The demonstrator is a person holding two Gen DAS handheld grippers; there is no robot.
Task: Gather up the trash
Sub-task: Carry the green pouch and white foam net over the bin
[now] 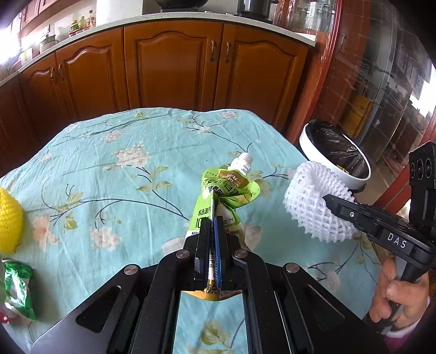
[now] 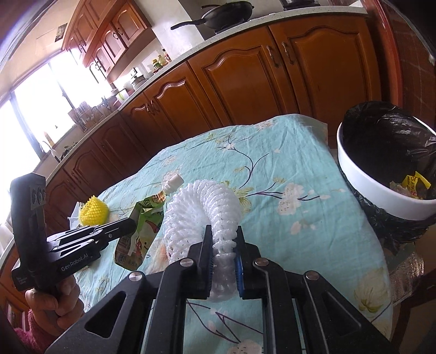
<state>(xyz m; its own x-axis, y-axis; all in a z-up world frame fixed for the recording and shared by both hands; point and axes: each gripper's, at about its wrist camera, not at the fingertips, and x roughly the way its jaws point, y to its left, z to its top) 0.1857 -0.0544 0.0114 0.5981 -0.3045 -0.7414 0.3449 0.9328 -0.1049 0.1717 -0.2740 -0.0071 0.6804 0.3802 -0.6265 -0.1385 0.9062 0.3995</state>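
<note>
"DAS" on right claw [image 1: 327, 198]; "GenRobot.AI" on left claw [image 2: 132, 222]

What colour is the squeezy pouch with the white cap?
The pouch is bright green with a white cap, clearest in the left wrist view.

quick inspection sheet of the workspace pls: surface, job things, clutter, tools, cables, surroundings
Surface: table under a wrinkled floral cloth.
Job's things: green spouted pouch and white foam net, both held; yellow foam net and crumpled green wrapper lie on the cloth; white bin with black liner at the table's edge already holds scraps.
Clutter: nothing seen beyond the trash.
Tools: left tool shut on the pouch; right tool shut on the white foam net.
Cables: nothing seen.
Surroundings: wooden cabinets, counter with a wok, bright window.
</note>
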